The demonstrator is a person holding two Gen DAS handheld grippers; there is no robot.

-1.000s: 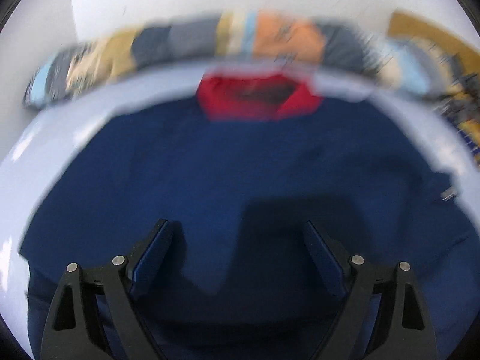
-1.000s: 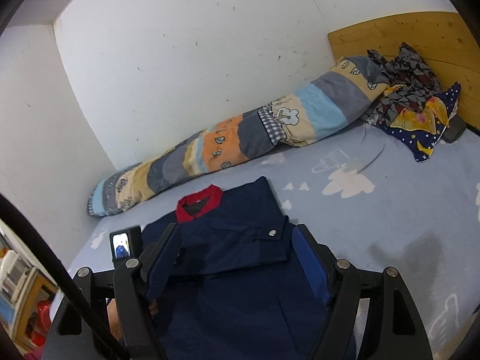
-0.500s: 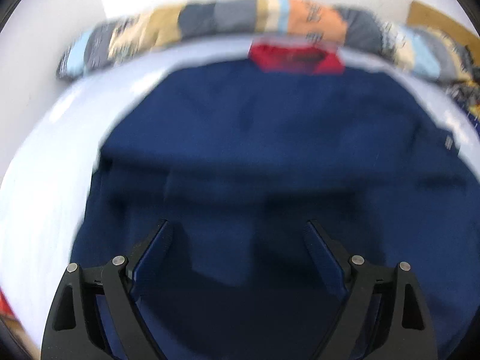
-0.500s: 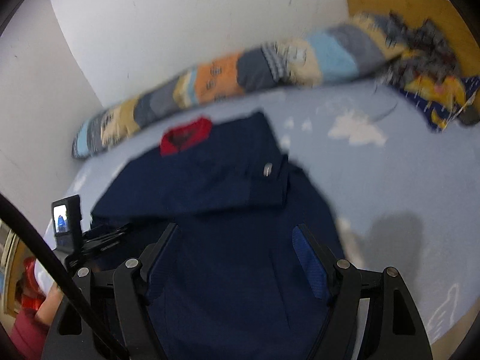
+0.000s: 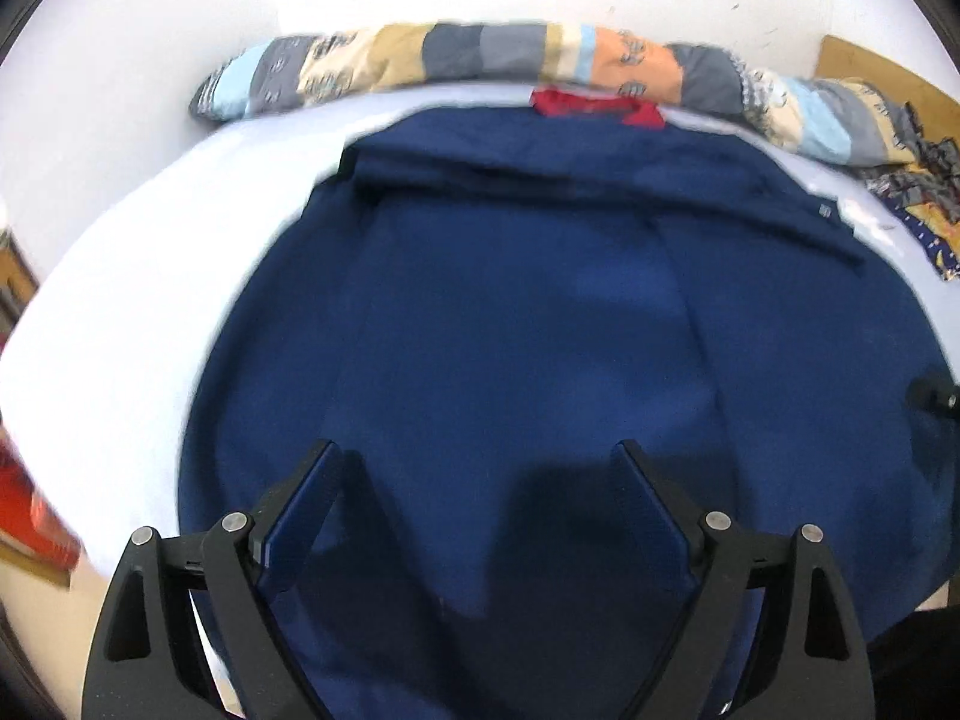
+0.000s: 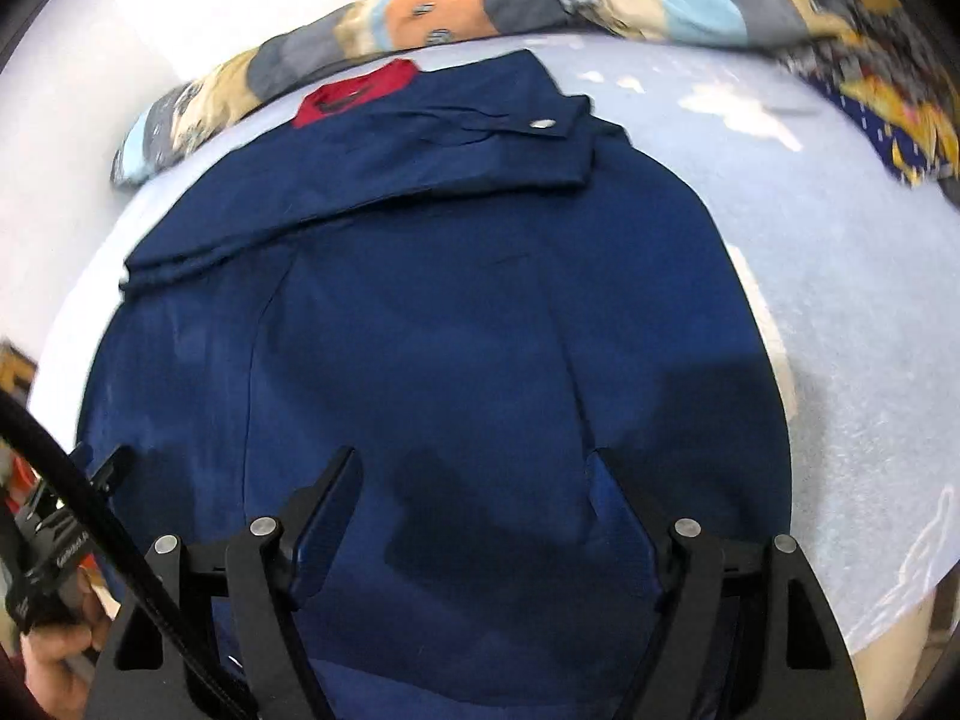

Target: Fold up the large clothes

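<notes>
The jacket (image 6: 450, 312) lies flat on the bed (image 6: 840, 300), its collar (image 6: 360, 90) toward the far edge. A rolled quilt (image 6: 480, 6) runs along that far edge — just behind the collar. Crumpled cloth (image 6: 888, 96) sits in the far right corner, well apart from the jacket.

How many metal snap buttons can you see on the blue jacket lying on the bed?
1. A single silver snap shows on the jacket, on the folded-over sleeve near its far right corner, right of the red collar. Others may be hidden under the folds.
</notes>
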